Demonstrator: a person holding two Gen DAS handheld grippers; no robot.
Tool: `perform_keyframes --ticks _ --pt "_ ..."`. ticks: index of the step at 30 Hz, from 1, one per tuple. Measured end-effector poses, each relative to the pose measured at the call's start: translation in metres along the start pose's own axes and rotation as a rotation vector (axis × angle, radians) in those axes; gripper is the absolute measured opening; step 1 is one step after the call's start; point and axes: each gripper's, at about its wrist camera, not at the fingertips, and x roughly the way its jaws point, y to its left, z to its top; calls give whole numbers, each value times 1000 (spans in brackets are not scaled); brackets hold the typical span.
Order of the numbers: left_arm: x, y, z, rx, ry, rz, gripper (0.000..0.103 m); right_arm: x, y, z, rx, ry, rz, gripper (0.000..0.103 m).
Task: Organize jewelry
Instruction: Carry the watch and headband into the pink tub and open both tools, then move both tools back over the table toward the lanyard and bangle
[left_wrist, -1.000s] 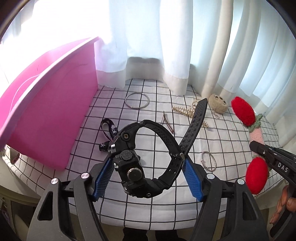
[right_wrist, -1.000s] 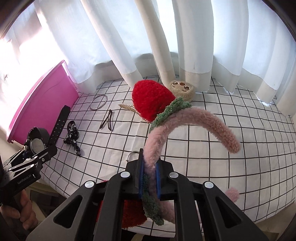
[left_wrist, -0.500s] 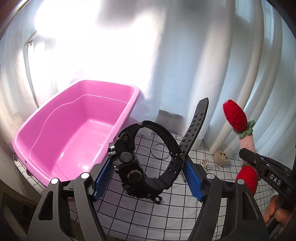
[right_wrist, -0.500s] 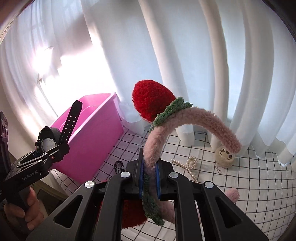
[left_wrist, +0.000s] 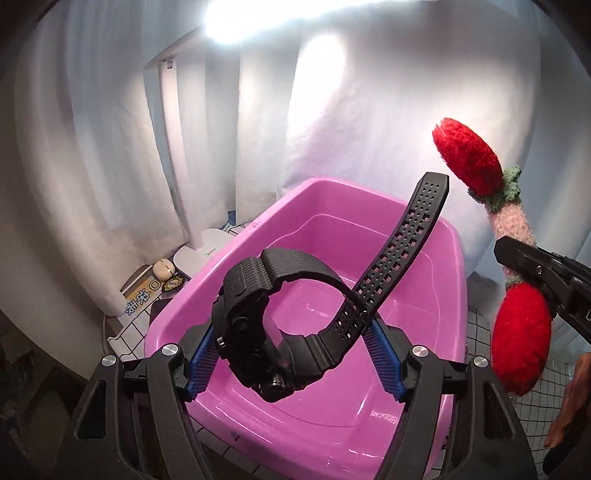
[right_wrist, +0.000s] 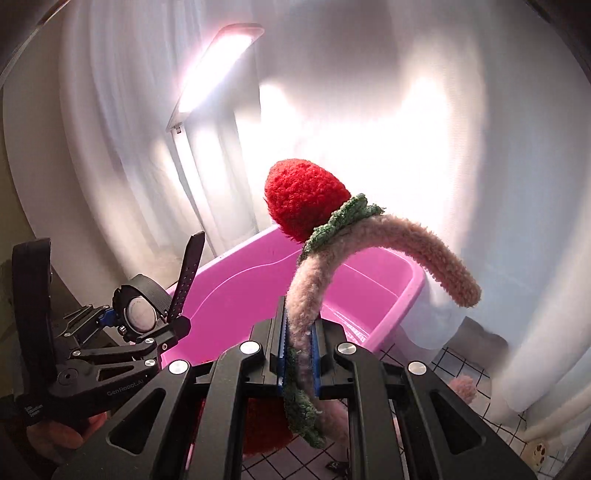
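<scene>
My left gripper (left_wrist: 291, 363) is clamped across the chunky black rubber-strapped wristwatch (left_wrist: 280, 332), holding it in the air above the glossy pink plastic tub (left_wrist: 424, 376), so I judge I am at the drop-off step. My right gripper (right_wrist: 298, 358) is pinched tight on the fuzzy pink headband with red strawberry pompoms (right_wrist: 369, 236), just short of the tub's near rim. Next I should lower the watch inside, part the left fingers, then bring the headband over.
</scene>
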Motion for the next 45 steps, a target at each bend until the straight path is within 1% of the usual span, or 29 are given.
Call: perform_keyframes --ticks 2,6,10,13,14,15,16,17,18,21,22,23,25,27,30,34,37,42,45 --pt "11 6 -1 0 18 13 69 25 12 10 -24 29 11 10" --pt "36 12 -2 -4 76 34 69 70 28 17 -60 110 9 10" --pt "54 21 -2 -7 134 60 70 110 32 18 -72 196 -19 11" --pt "63 24 -3 2 173 81 71 130 29 19 -73 244 -56 12" --pt "66 26 -4 2 187 86 72 132 30 17 -72 258 -64 21" --pt "68 27 -5 0 201 89 72 135 30 17 -70 272 -76 34" --pt "70 28 -6 -4 217 92 72 140 31 19 -69 279 -89 42" --pt "72 29 -6 -7 231 101 77 141 27 17 -65 279 -103 55" --pt "71 30 -7 -7 229 106 80 141 27 18 -62 272 -118 57" --pt "64 30 -5 2 198 97 85 141 26 23 -67 251 -149 58" --pt "61 28 -4 9 188 101 88 140 26 24 -65 248 -148 58" --pt "59 26 -4 19 176 107 90 133 17 24 -58 243 -147 58" --pt "50 22 -1 42 137 146 94 126 13 24 -38 235 -148 58" --pt "43 19 2 58 109 158 95 114 8 21 -14 221 -142 58" --pt "34 18 3 59 90 148 95 97 2 16 21 200 -128 58" --pt "23 14 0 35 75 110 95 71 -5 6 59 166 -119 58" --pt "13 9 -4 22 60 78 96 47 -11 -10 94 144 -112 58" --pt "-7 -9 -14 20 20 15 96 0 -29 -52 176 111 -115 58" --pt "-21 -32 -22 54 -3 -34 96 -28 -45 -86 235 122 -137 58"
